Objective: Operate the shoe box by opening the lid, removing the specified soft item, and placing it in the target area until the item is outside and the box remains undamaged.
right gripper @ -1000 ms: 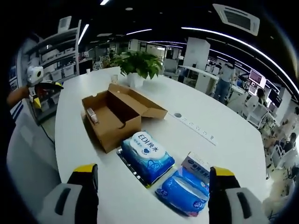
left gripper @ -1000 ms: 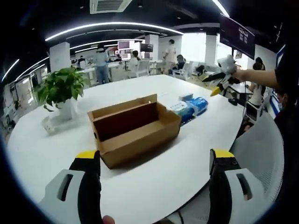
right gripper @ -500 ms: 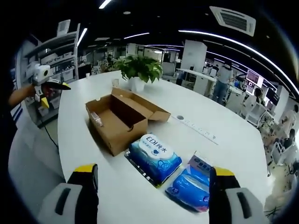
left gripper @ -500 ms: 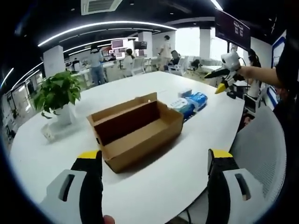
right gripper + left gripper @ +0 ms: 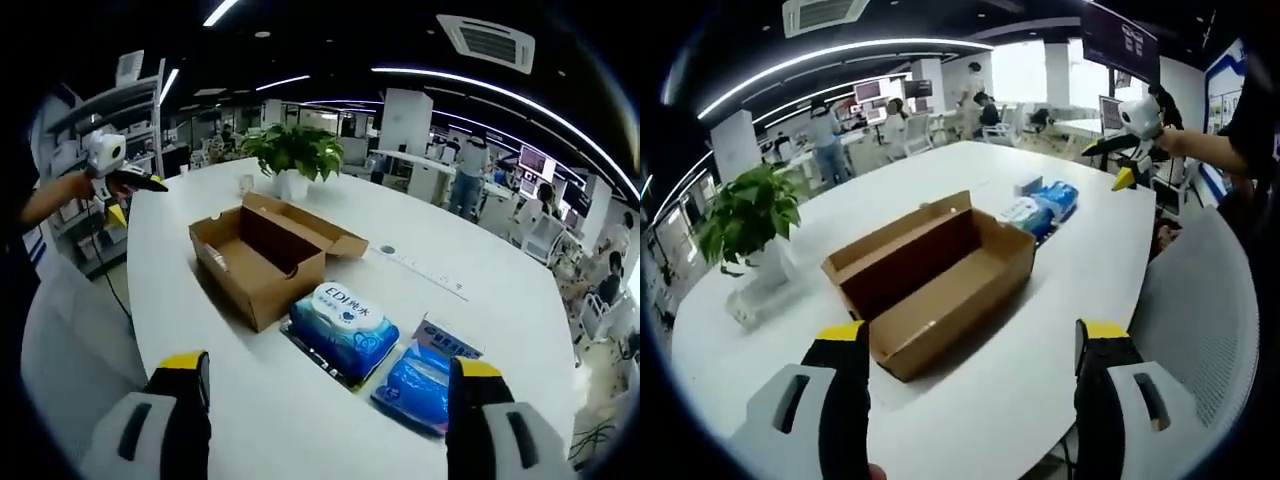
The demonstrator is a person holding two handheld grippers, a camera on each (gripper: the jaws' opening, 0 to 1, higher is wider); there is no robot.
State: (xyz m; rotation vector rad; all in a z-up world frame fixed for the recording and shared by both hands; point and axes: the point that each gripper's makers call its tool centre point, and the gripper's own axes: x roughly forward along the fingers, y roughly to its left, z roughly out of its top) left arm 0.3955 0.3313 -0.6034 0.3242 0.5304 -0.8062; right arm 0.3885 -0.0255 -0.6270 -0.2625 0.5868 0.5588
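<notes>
Risk: cardboard shoe box (image 5: 930, 285) lid already open; rough grab at thin wall could crush or tear it. I read left gripper (image 5: 965, 415) wide, empty; right gripper (image 5: 330, 420) wide, empty, both well short of box at 12 o'clock. Soft item inside: small pale object (image 5: 213, 262), identity unclear. Wipe packs (image 5: 345, 320) beside box at 3 o'clock. Target area unmarked on table (image 5: 1080, 270).

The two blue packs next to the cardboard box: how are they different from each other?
The pack nearer the box has a large white label on top with writing; the farther pack shows mostly plain blue. The nearer pack lies beside the box, while the farther pack lies against a small carton. Both are soft, blue, plastic-wrapped and flat on the white table.
</notes>
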